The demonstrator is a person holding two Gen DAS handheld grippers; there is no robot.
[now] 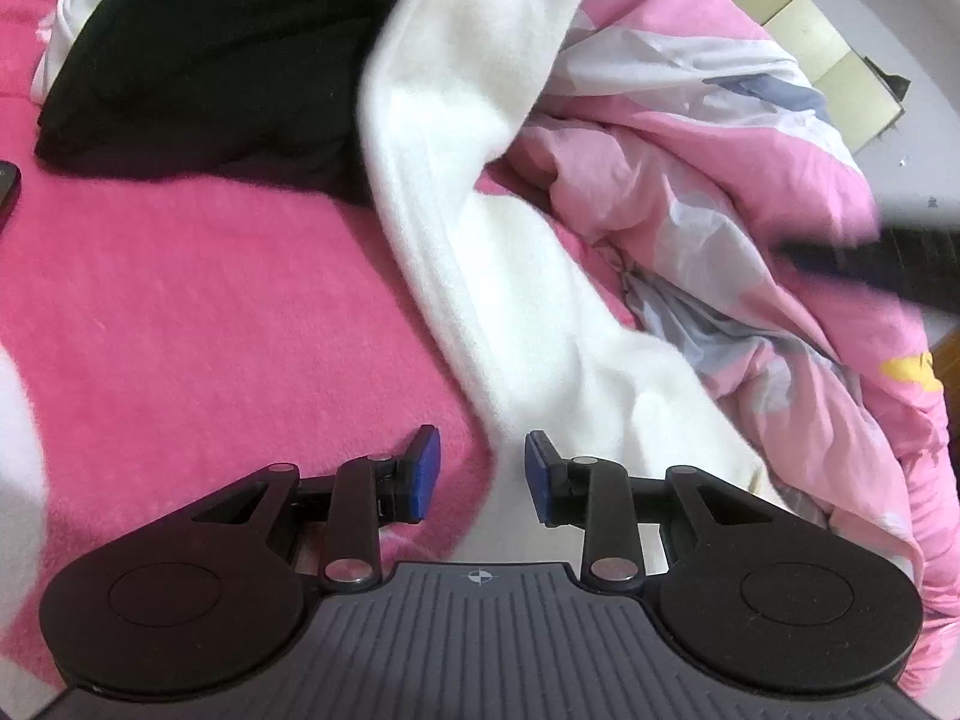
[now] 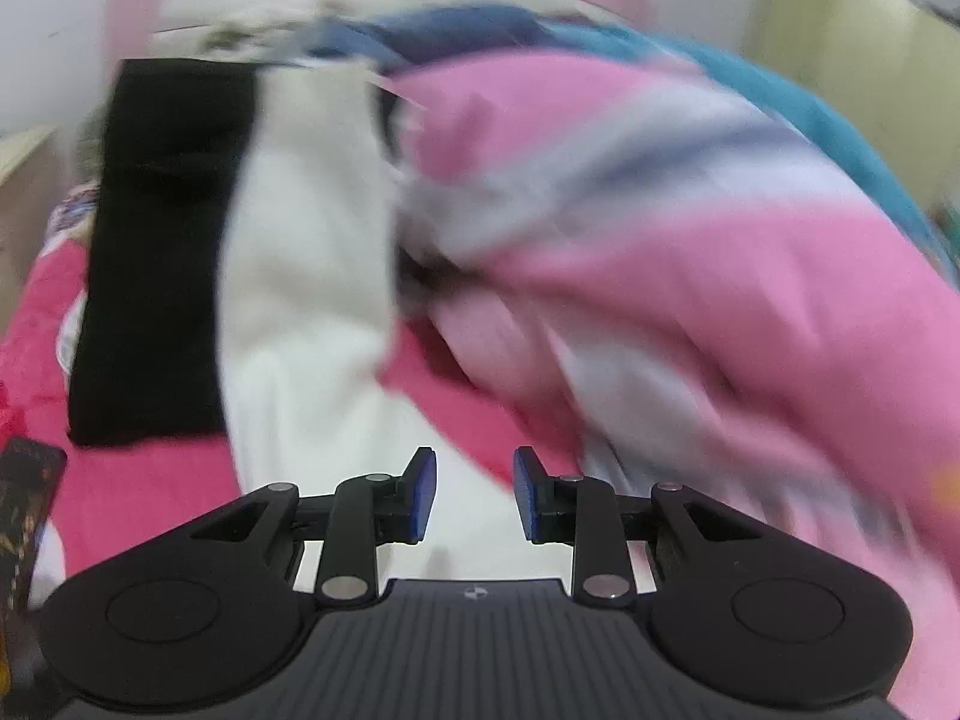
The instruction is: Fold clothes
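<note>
A long white garment (image 1: 480,228) lies stretched across the pink bed cover (image 1: 198,300), running from the far end down to my left gripper (image 1: 483,471). That gripper is open, its blue pads either side of the cloth's near edge, nothing pinched. A black garment (image 1: 198,60) lies beside the white one on the left. In the blurred right wrist view the same white garment (image 2: 300,276) and black garment (image 2: 162,252) lie side by side. My right gripper (image 2: 474,492) is open above the white cloth's near end.
A crumpled pink, white and grey-blue quilt (image 1: 720,180) is heaped on the right, also in the right wrist view (image 2: 690,276), with blue fabric (image 2: 780,96) behind it. A dark flat object (image 2: 24,510) lies at the left edge of the bed. A blurred dark object (image 1: 888,264) crosses the right side.
</note>
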